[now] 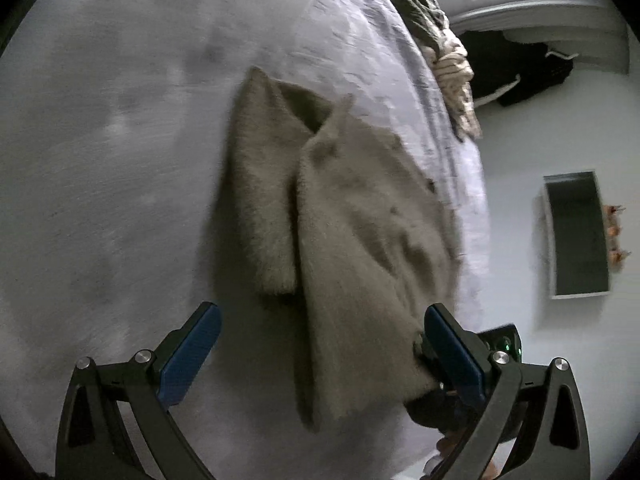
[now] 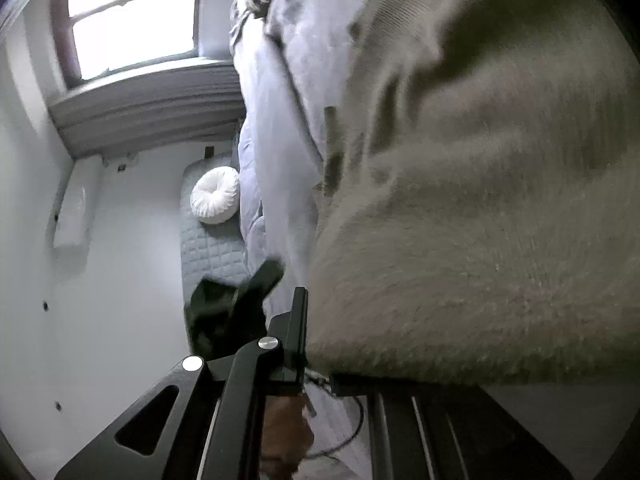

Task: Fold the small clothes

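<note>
One bed [image 1: 100, 160] under a pale lavender cover carries a fuzzy beige sweater [image 1: 340, 220], which lies near the bed's edge with one side folded over itself. Its near corner is lifted off the cover, clamped in the right tool [image 2: 316, 364], whose view is mostly filled by the fabric draping over the jaws. Smaller in view, the left tool [image 1: 320, 344] hovers over the sweater's near end with its blue-padded fingers [image 1: 192, 356] spread wide, gripping nothing.
</note>
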